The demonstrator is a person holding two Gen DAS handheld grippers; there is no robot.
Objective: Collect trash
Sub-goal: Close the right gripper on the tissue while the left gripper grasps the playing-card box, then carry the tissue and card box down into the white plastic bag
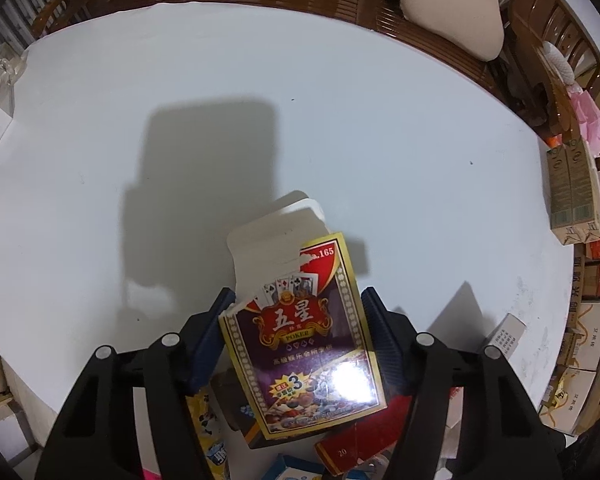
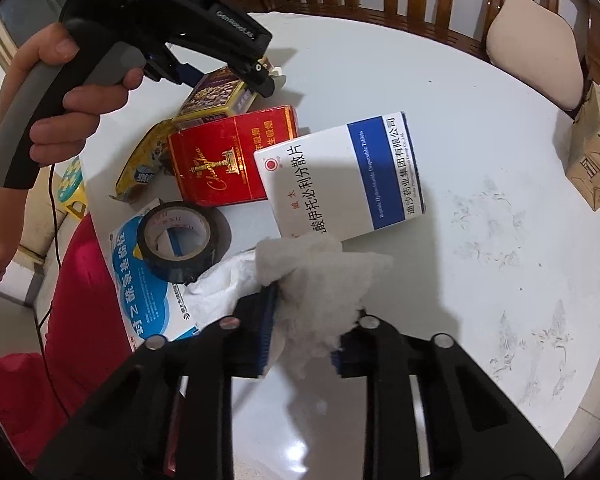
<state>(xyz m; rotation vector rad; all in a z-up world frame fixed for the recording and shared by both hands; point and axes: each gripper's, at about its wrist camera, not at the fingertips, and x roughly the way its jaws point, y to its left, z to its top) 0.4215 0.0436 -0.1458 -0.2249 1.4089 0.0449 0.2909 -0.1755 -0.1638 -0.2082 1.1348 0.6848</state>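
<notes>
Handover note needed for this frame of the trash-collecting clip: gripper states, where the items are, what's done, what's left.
Left gripper: jaws around the torn playing-card box, whether the pads press on it cannot be told.
Right gripper: shut on a white cotton wad.
On the white table: red cigarette box, white-and-blue tablet box, black tape roll, blue-and-white medicine box, yellow wrapper.
Done: cotton wad gripped.
Left: everything else; no bin in view.

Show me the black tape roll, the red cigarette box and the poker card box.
Tape roll [image 2: 180, 258], right wrist view, on its black outer wall.
Cigarette box [image 2: 224, 160], right wrist view, on its red top face.
Card box [image 1: 300, 332], left wrist view, on its printed front face.
</notes>
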